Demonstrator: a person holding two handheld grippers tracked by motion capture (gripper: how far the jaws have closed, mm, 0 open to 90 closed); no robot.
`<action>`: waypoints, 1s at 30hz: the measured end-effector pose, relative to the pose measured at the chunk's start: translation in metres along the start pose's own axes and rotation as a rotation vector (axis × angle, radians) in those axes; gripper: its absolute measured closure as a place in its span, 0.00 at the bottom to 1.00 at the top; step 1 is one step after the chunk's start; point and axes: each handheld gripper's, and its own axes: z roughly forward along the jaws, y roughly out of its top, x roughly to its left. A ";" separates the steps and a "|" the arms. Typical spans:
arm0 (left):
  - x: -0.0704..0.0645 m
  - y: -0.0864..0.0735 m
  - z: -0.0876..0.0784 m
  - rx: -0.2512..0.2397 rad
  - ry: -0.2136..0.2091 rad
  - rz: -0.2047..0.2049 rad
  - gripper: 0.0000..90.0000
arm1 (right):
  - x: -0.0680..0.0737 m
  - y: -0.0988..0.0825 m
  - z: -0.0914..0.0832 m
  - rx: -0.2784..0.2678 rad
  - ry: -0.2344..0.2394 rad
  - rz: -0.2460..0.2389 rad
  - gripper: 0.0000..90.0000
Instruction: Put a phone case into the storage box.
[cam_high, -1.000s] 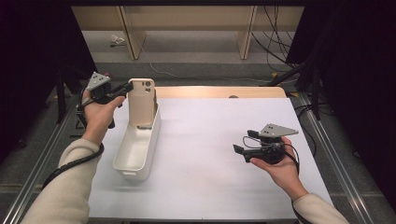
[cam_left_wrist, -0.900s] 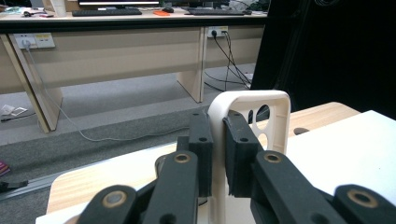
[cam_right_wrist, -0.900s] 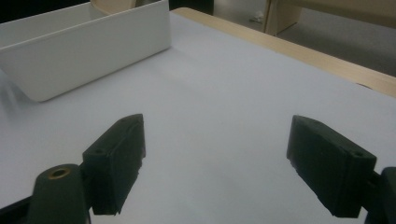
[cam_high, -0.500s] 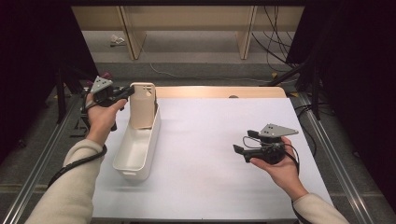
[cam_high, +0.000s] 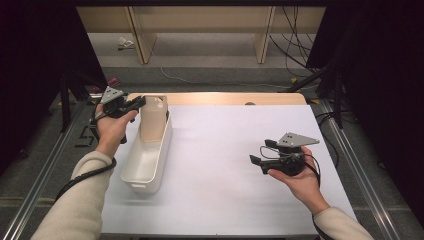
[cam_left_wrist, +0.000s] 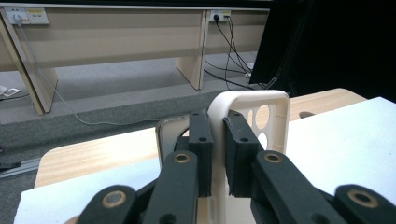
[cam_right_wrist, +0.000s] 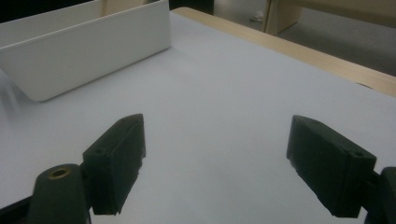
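Since the left gripper (cam_left_wrist: 215, 154) pinches the top rim of the beige phone case (cam_left_wrist: 252, 116), upright in the white bin (cam_high: 148, 159) at the high view's left, it looks light and stiff; a thin, smooth wall may slip, so the rim edge seems the best hold; the right gripper (cam_right_wrist: 233, 163) hangs wide apart and empty over the table (cam_high: 230, 200).

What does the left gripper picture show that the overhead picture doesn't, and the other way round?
Left gripper view alone: the cutouts in the phone case's top, its edge pinched between the tongs' pads, and wall sockets behind. High view alone: the white bin holding the case, both hands, and the right tongs open over the mat. Both share the phone case, the left tongs and the wooden table edge.
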 end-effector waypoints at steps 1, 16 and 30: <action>0.000 -0.001 0.000 0.001 -0.001 0.000 0.92 | 0.000 0.000 0.000 0.000 0.000 0.000 0.23; 0.005 -0.009 0.007 0.025 0.003 -0.008 0.91 | 0.000 0.000 0.000 0.000 0.001 -0.003 0.23; 0.009 -0.018 0.013 0.046 0.003 -0.018 0.91 | 0.000 0.000 0.000 0.001 0.001 -0.003 0.23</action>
